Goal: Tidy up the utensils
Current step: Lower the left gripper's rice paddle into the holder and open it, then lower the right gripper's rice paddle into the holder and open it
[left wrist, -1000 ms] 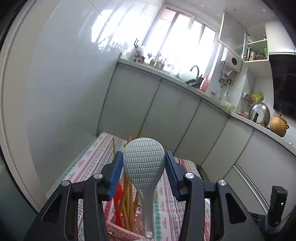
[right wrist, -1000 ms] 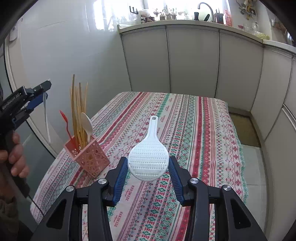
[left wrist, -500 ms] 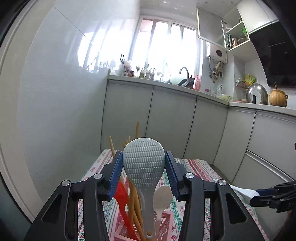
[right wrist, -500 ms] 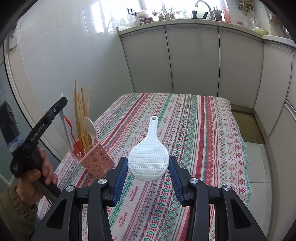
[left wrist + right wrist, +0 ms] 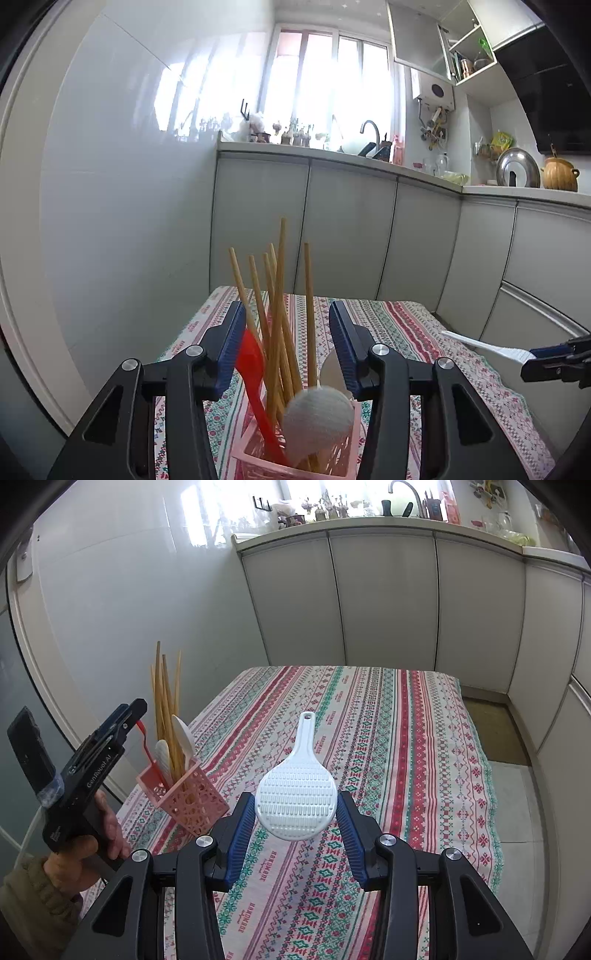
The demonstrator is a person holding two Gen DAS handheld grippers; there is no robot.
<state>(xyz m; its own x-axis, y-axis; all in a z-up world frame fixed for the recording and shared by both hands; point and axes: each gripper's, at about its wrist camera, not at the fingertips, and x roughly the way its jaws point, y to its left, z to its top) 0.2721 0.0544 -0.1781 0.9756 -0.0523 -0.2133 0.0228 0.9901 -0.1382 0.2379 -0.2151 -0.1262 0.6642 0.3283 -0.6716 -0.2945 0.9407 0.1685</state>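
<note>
A pink lattice basket [image 5: 295, 465] [image 5: 188, 794] stands on the striped tablecloth [image 5: 388, 738], holding several wooden chopsticks [image 5: 275, 314], a red spatula [image 5: 255, 373], a white spoon [image 5: 183, 734] and a grey-white rice paddle [image 5: 317, 419] whose head rests at the rim. My left gripper [image 5: 286, 332] [image 5: 125, 716] hovers just above the basket; its jaws are opening, and the pads press on nothing. My right gripper [image 5: 295, 808] [image 5: 554, 363] is shut on the head of a second white rice paddle [image 5: 297, 797], handle pointing away, held over the table right of the basket.
The table's left side runs along a glossy white wall [image 5: 129, 203]. Grey cabinets [image 5: 388, 602] with a sink counter stand beyond its far end. A hand [image 5: 92, 845] in an olive sleeve holds the left gripper. Floor tiles [image 5: 517, 812] lie to the right.
The left gripper came down over the basket and let go of its rice paddle, which dropped into the basket. Its jaws have widened. The right gripper kept still with its paddle.
</note>
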